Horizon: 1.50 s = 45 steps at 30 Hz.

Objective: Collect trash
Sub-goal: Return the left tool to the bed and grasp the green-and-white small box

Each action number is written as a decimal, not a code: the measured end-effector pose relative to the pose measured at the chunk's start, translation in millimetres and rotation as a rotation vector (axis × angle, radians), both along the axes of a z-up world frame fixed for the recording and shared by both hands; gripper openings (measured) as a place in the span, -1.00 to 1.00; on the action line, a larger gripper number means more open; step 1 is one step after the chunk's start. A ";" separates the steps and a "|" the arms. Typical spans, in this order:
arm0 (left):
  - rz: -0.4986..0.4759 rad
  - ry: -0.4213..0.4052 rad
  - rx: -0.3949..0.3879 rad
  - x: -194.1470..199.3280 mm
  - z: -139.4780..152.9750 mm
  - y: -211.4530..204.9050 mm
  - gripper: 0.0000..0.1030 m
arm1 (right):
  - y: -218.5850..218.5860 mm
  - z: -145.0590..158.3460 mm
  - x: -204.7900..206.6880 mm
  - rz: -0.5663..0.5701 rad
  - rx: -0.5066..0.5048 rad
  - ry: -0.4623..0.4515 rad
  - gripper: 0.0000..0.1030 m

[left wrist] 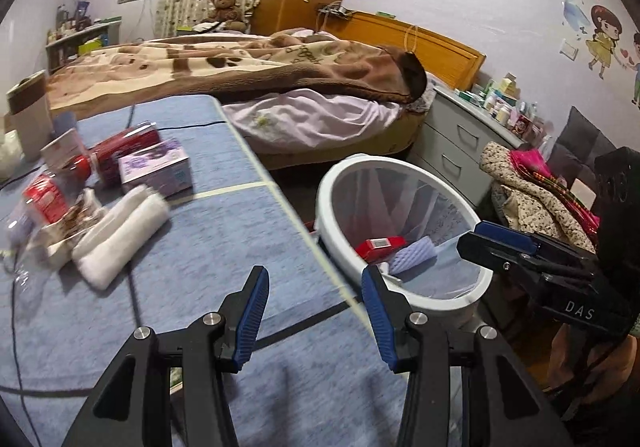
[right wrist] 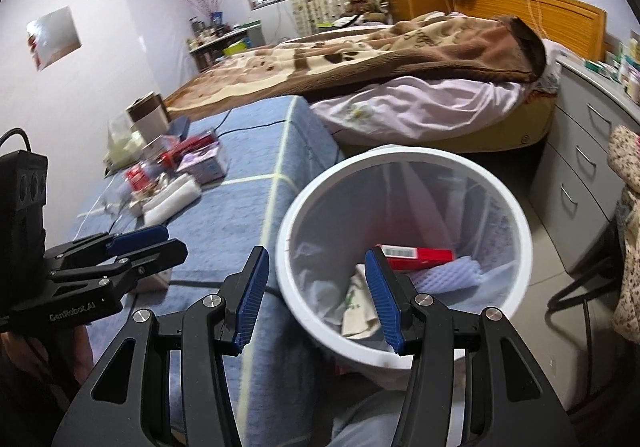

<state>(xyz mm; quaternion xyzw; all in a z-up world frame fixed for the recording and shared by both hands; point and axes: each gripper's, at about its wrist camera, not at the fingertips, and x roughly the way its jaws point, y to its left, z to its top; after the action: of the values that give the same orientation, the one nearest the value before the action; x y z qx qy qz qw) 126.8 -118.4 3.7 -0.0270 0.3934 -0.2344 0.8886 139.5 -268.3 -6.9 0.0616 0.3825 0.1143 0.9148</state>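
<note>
A white trash bin point(left wrist: 332, 187) point(right wrist: 516, 207) with a clear liner stands beside the blue-covered table point(left wrist: 224, 231) point(right wrist: 240, 207). Inside it lie a red box point(left wrist: 378, 245) point(right wrist: 420, 256), a pale purple sponge point(left wrist: 414, 251) point(right wrist: 460, 271) and crumpled paper point(right wrist: 358, 311). On the table lies a trash pile: a white rolled cloth point(left wrist: 120, 235) point(right wrist: 172, 199), a purple box point(left wrist: 158, 167) point(right wrist: 204, 165), red packets point(left wrist: 124, 147) and wrappers point(left wrist: 76, 219). My left gripper point(left wrist: 314, 311) is open and empty over the table's edge. My right gripper point(right wrist: 314, 297) is open and empty over the bin's near rim.
A bed with a brown blanket point(left wrist: 240, 63) point(right wrist: 400, 51) lies behind the table. A grey drawer unit point(left wrist: 456, 143) point(right wrist: 584, 163) stands right of the bin. A heap of clothes point(left wrist: 536, 195) sits on a chair at the right. A black cable point(left wrist: 16, 327) runs over the table.
</note>
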 end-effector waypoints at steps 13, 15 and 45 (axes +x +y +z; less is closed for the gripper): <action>0.088 -0.031 0.023 -17.1 1.0 42.8 -0.07 | 30.5 1.4 -4.7 0.075 -0.013 0.004 0.00; 0.095 -0.038 0.034 -19.5 0.6 47.8 -0.07 | 34.4 0.9 -5.1 0.087 -0.010 0.006 0.00; 0.046 -0.002 0.212 -11.1 -49.3 71.7 0.19 | 62.4 -6.6 3.9 0.159 0.025 0.039 0.13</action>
<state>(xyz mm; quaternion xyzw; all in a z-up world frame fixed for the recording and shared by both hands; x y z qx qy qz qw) 115.7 -46.7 -45.6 0.0583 0.4144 -0.1711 0.8920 143.4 -206.0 -13.5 0.0445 0.4023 0.1903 0.8944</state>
